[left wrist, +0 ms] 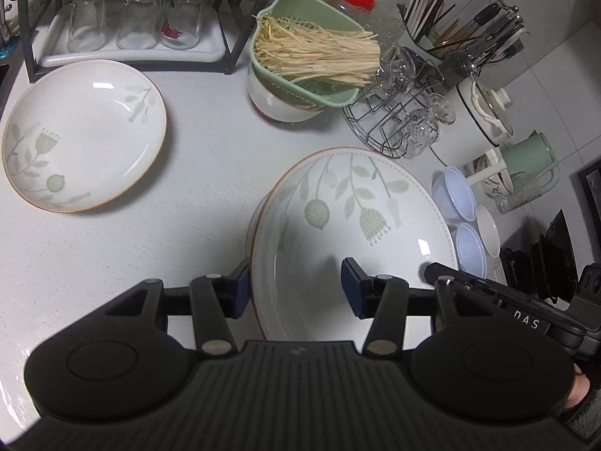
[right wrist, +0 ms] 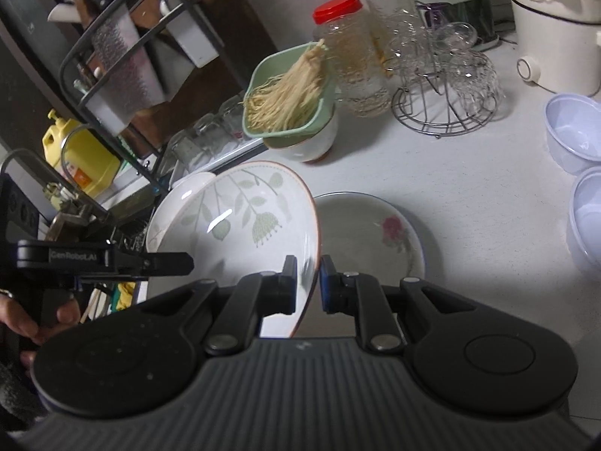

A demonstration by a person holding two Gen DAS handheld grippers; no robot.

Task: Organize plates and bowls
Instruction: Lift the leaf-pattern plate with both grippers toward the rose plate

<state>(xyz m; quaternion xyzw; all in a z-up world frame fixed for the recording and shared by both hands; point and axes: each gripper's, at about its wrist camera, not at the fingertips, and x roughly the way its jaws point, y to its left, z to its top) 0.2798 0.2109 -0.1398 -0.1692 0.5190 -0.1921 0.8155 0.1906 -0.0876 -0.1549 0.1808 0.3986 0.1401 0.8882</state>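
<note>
A white leaf-patterned plate (right wrist: 233, 221) is lifted and tilted above the counter. My right gripper (right wrist: 308, 282) is shut on its rim. The same plate shows in the left wrist view (left wrist: 353, 225). My left gripper (left wrist: 295, 289) is open, its fingers on either side of the plate's near rim, not closed on it. Under the held plate lies a rose-patterned plate (right wrist: 375, 233) on the counter. A second leaf-patterned plate (left wrist: 82, 135) lies flat at the left of the counter.
A green strainer of noodles (left wrist: 311, 56) sits on a white bowl. A wire glass rack (left wrist: 394, 120), a red-lidded jar (right wrist: 349, 52), a utensil holder (left wrist: 462, 34), lilac plastic bowls (right wrist: 574, 131) and upturned glasses on a tray (left wrist: 131, 18) ring the counter.
</note>
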